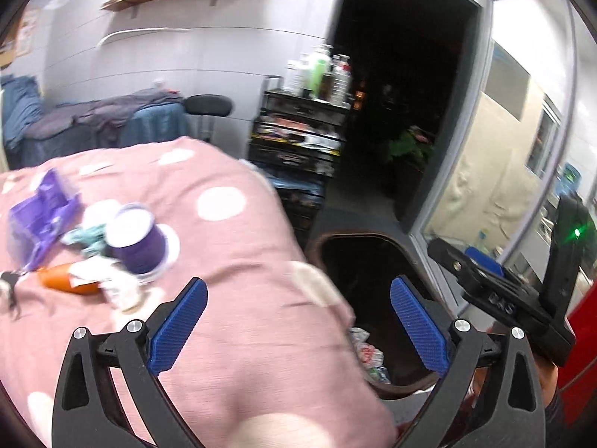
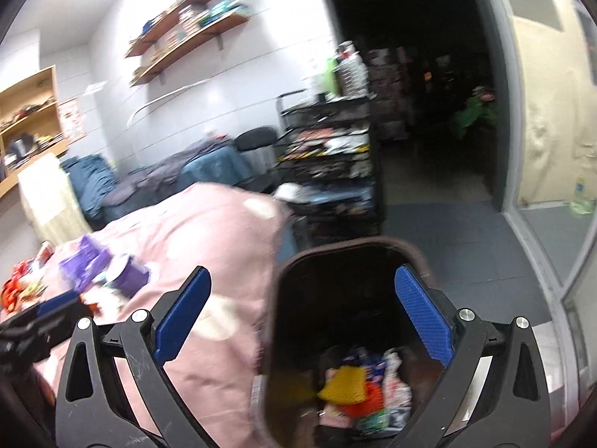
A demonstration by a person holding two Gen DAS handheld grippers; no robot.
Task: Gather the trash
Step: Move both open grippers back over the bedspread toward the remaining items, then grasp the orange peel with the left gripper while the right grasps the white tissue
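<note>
Left gripper [image 1: 298,321]: jaws spread wide, nothing between the blue pads [image 1: 179,326]. It hangs over the edge of the pink spotted bedspread [image 1: 231,254], tilted down. Ahead to its left, on the bedspread, lies the trash: purple wrapper [image 1: 43,216], purple cup [image 1: 136,240] on its side, orange packet [image 1: 63,280], crumpled white paper [image 1: 119,287], all close together. Ahead to its right, the dark bin [image 1: 373,287] stands beside the bed.

Right gripper [image 2: 302,317]: jaws also wide apart, empty, aimed down over the bin [image 2: 298,298]. Yellow, orange and white scraps [image 2: 358,388] lie at the bin's bottom, below the right pad. Bedspread [image 2: 209,231] to its left; cup [image 2: 128,274] and wrapper [image 2: 80,259] further left.
</note>
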